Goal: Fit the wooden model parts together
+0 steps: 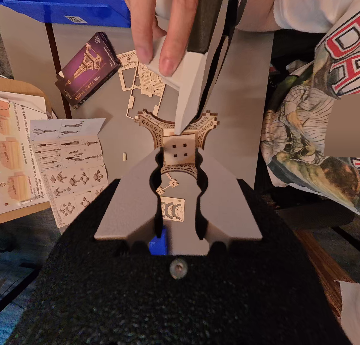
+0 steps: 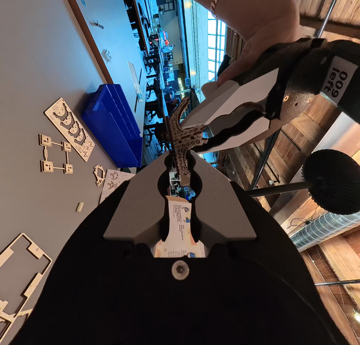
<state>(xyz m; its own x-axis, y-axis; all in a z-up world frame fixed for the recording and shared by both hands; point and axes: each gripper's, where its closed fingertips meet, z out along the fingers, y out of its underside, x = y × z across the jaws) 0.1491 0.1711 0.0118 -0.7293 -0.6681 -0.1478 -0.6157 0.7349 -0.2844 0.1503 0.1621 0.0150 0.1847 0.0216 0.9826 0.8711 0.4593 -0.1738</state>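
The wooden tower base (image 1: pixel 178 140) sits in the middle of the left wrist view, held up above the grey bench (image 1: pixel 239 101). It has lacy curved legs and a flat square plate with four small holes.

The left gripper (image 1: pixel 178 152) comes up from the bottom of the frame. Its fingers (image 1: pixel 136 189) are nearly closed and pinch the square plate at their tips. The right gripper (image 1: pixel 182 130) comes down from the top of the frame, with a hand (image 1: pixel 155 24) on it. Its tip touches the top edge of the plate.

In the right wrist view, the right gripper (image 2: pixel 180 156) has its fingers (image 2: pixel 210 189) close together around one thin leg of the tower base (image 2: pixel 183 140), near the middle of the frame.

Spare things lie on the bench: a wooden part sheet (image 2: pixel 69 129) at the left, a square frame piece (image 2: pixel 55 153) below it, a blue bin (image 2: pixel 115 123), a purple box (image 1: pixel 87 68) and a folded instruction sheet (image 1: pixel 72 170).

I think the thin legs could snap if either gripper squeezes or twists too hard. The base could also slip out and drop, because each gripper holds only a small bit of it.
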